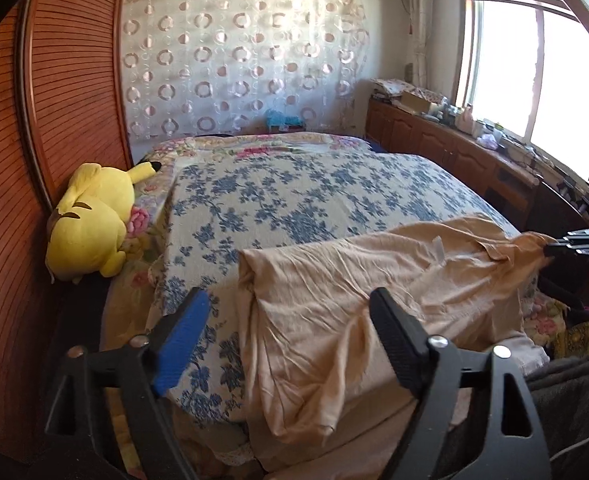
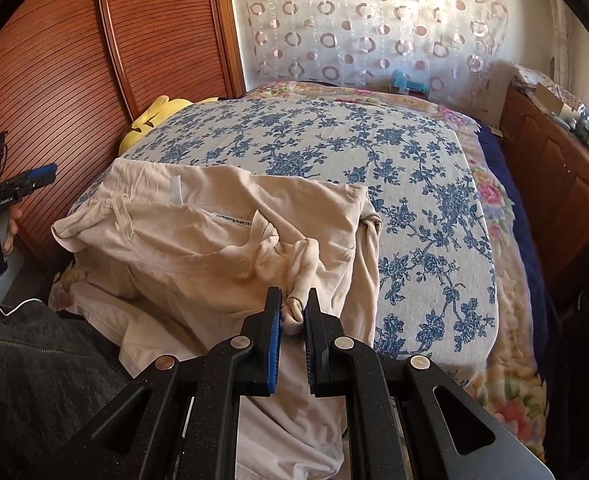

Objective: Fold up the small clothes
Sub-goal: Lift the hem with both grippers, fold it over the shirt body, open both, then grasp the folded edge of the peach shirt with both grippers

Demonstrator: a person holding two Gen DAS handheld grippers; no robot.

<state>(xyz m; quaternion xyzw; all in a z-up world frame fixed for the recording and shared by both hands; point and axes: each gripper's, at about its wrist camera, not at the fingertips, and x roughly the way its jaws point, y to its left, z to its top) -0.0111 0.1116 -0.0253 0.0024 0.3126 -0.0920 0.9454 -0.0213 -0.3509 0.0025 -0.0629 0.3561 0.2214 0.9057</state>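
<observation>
A beige T-shirt (image 1: 374,280) lies crumpled on the near part of the bed, inside out, with a white label showing (image 2: 176,192). My left gripper (image 1: 290,304) is open and empty, held above the shirt's left edge. It also shows at the far left of the right wrist view (image 2: 40,174), off the bed's side. My right gripper (image 2: 294,300) is shut on a bunched corner of the shirt (image 2: 298,312) and lifts it slightly. It also shows at the right edge of the left wrist view (image 1: 550,248), gripping the cloth.
The bed carries a blue floral cover (image 2: 374,148) over a pink floral blanket (image 2: 494,200). A yellow Pikachu plush (image 1: 90,224) lies by the wooden wardrobe doors (image 1: 54,80). A wooden cabinet (image 1: 454,148) with clutter runs under the window on the right.
</observation>
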